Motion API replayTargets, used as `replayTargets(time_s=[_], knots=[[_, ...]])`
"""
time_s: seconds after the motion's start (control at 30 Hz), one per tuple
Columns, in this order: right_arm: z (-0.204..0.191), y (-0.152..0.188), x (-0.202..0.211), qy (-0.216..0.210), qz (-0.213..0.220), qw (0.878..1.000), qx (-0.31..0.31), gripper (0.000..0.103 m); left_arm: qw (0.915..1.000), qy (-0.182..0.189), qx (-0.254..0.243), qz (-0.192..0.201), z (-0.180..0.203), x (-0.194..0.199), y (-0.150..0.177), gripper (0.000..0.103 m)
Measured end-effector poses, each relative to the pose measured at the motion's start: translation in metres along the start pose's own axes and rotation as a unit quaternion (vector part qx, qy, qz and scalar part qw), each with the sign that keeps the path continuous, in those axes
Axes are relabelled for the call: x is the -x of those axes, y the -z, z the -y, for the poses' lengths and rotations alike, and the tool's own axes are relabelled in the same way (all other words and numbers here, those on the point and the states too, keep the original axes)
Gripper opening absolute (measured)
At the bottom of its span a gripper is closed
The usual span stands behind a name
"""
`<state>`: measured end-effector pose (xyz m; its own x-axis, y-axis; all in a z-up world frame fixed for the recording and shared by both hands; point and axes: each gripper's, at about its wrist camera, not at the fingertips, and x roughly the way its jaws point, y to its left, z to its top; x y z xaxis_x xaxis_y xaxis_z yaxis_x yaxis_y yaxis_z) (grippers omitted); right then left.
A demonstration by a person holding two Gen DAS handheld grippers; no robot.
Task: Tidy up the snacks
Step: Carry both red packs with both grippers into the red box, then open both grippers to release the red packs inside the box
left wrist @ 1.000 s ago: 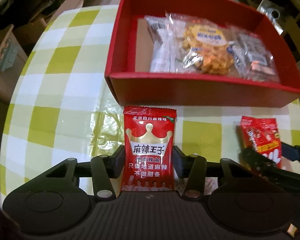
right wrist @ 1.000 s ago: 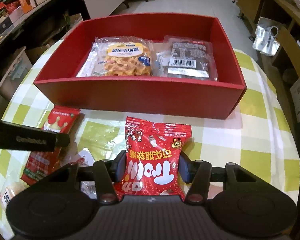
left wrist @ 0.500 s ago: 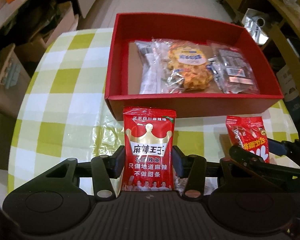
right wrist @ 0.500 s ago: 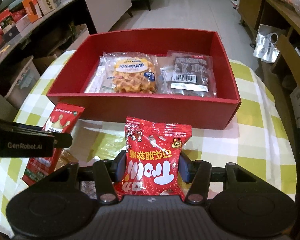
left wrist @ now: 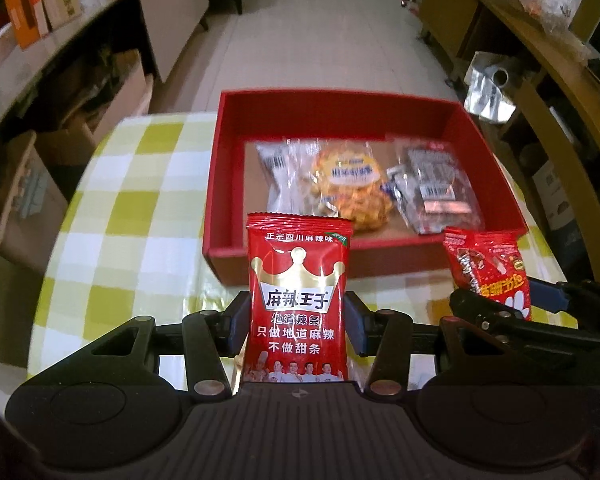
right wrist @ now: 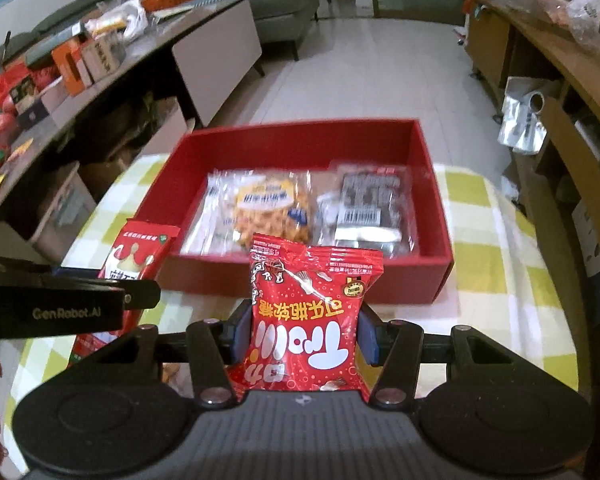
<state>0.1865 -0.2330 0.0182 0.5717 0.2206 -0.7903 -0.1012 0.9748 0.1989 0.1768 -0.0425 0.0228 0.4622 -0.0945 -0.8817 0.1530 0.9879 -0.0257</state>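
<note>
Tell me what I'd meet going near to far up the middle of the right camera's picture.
Cola gummy packet held in the jaws → red box front wall → waffle snack bag inside → box's back wall → tiled floor.

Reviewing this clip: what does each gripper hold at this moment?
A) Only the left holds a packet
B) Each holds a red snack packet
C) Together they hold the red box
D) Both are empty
B: the left gripper is shut on the red crown packet and the right gripper on the red candy packet, both short of the red box.
</note>
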Motion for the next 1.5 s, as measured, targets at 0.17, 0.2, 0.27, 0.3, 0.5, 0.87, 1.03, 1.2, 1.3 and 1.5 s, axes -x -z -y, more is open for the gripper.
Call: replayTargets(time_s=[0.17, 0.2, 0.27, 0.3, 0.5, 0.87, 1.03, 1.2, 1.3, 1.5], knots=[[0.005, -0.017, 0.000, -0.002, 0.021, 1.000, -0.013, 0.061, 0.9998, -0.003, 0.008, 0.015, 0.000, -0.001, -0.016, 0.056], [0.005, -0.021, -0.002, -0.001, 0.025, 1.000, -0.013, 0.061, 0.9998, -0.003, 0.011, 0.018, -0.001, -0.002, -0.019, 0.056], [0.006, -0.027, -0.005, 0.000, 0.030, 0.999, -0.012, 0.061, 0.9996, -0.007, 0.012, 0.023, -0.001, -0.005, -0.027, 0.056], [0.007, -0.030, -0.008, 0.000, 0.032, 0.999, -0.012, 0.061, 0.9996, -0.010, 0.012, 0.025, -0.002, -0.006, -0.029, 0.056], [0.010, -0.047, -0.022, -0.002, 0.045, 0.999, -0.012, 0.061, 0.9992, -0.018, 0.018, 0.031, -0.002, -0.017, -0.047, 0.056], [0.023, -0.073, -0.060, 0.029, 0.035, 0.999, -0.013, 0.061, 0.9988, -0.031, 0.011, 0.038, 0.004, -0.045, -0.075, 0.057], [0.018, -0.084, -0.081, 0.046, 0.023, 0.999, 0.000, 0.061, 0.9986, -0.037, 0.017, 0.034, 0.000, -0.056, -0.081, 0.057], [0.018, -0.086, -0.099, 0.057, 0.007, 0.998, 0.001, 0.061, 0.9985, -0.040, 0.023, 0.028, -0.004, -0.065, -0.084, 0.057], [0.018, -0.087, -0.105, 0.050, -0.007, 0.999, -0.003, 0.062, 0.9986, -0.041, 0.026, 0.022, -0.006, -0.069, -0.084, 0.061], [0.012, -0.085, -0.101, 0.048, -0.006, 0.999, 0.015, 0.079, 0.9981, -0.049, 0.026, 0.028, -0.006, -0.066, -0.083, 0.075]])
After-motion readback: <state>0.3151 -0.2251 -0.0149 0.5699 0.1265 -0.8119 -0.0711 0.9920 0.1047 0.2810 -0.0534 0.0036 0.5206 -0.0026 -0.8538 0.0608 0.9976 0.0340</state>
